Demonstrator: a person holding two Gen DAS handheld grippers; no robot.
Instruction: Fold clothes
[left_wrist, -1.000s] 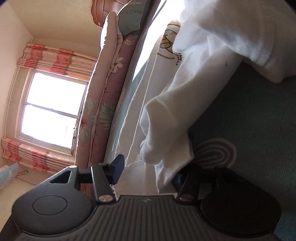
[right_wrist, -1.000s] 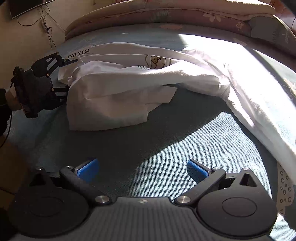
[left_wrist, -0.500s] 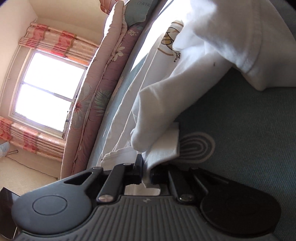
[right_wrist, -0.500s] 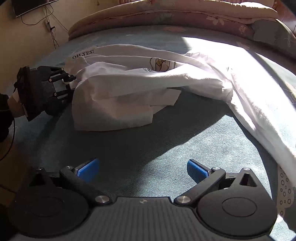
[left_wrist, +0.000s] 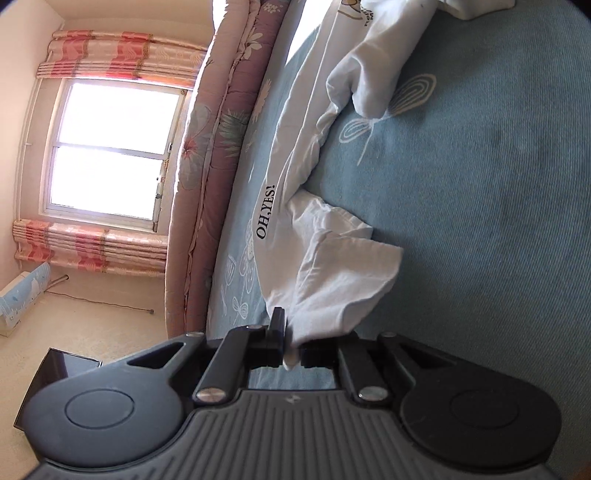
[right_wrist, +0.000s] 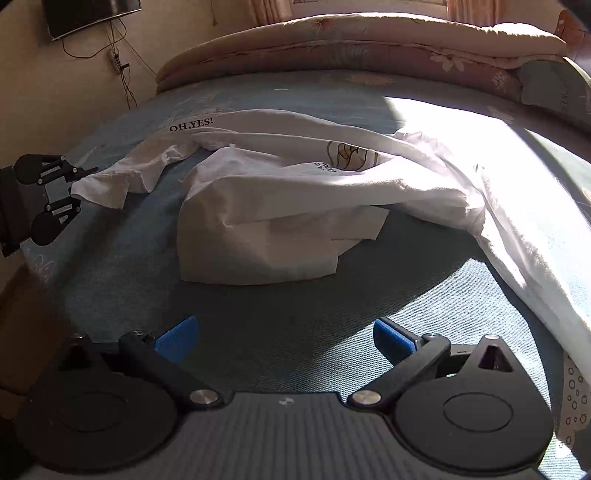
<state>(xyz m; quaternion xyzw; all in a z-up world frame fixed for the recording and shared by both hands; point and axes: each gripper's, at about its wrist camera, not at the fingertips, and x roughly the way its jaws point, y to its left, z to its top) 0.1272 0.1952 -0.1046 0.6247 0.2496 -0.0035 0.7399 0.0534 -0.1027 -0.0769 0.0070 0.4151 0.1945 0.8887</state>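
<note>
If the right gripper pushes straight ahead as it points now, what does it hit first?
Most likely bare blue bedsheet just ahead of the open right gripper; the bunched white shirt lies further along, though depth is unclear.

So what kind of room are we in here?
Most likely a bedroom: a white garment lies on a bed with a blue patterned sheet, a folded floral quilt runs along its edge, and a curtained window lights the room.

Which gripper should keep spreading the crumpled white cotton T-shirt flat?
Left. The left gripper is shut on the white cotton T-shirt at its edge; the right gripper hangs open, empty, over bare blue bedsheet.
</note>
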